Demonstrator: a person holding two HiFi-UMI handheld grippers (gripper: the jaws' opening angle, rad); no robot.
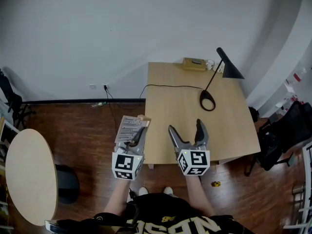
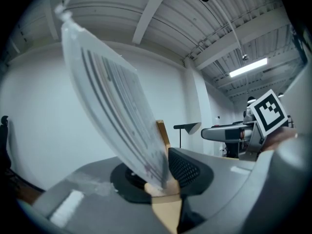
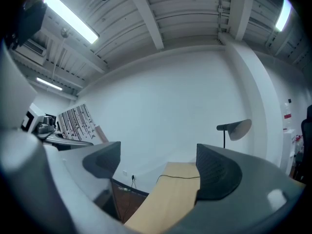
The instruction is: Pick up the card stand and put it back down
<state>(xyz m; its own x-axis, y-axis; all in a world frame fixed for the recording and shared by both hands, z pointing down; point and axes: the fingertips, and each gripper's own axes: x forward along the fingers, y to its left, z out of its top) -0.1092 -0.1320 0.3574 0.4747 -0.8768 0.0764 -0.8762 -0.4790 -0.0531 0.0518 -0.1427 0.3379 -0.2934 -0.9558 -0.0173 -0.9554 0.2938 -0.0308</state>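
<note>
Overhead, a person stands at the near edge of a light wooden table [image 1: 229, 126] with a two-jaw gripper in each hand. The left gripper [image 1: 139, 133] is clamped on the card stand [image 1: 129, 128], pinching its wooden base, and carries it in the air over the dark wood floor [image 1: 83, 126], just left of the table's near corner. In the left gripper view the card stand [image 2: 122, 106] rises tilted from between the closed jaws, its clear panel printed with rows of fine lines, the wooden base [image 2: 165, 199] wedged at the bottom. The right gripper [image 1: 185, 128] hovers over the table's near edge with its jaws spread wide and nothing between them; its own view looks along the tabletop [image 3: 170, 189] toward a black desk lamp [image 3: 234, 128]. The lamp [image 1: 217, 77] stands at the table's far side, its black cable [image 1: 165, 87] trailing off the left edge. A round table [image 1: 29, 174] sits at the far left, with a dark object, perhaps a bin [image 1: 66, 182], beside it.
</note>
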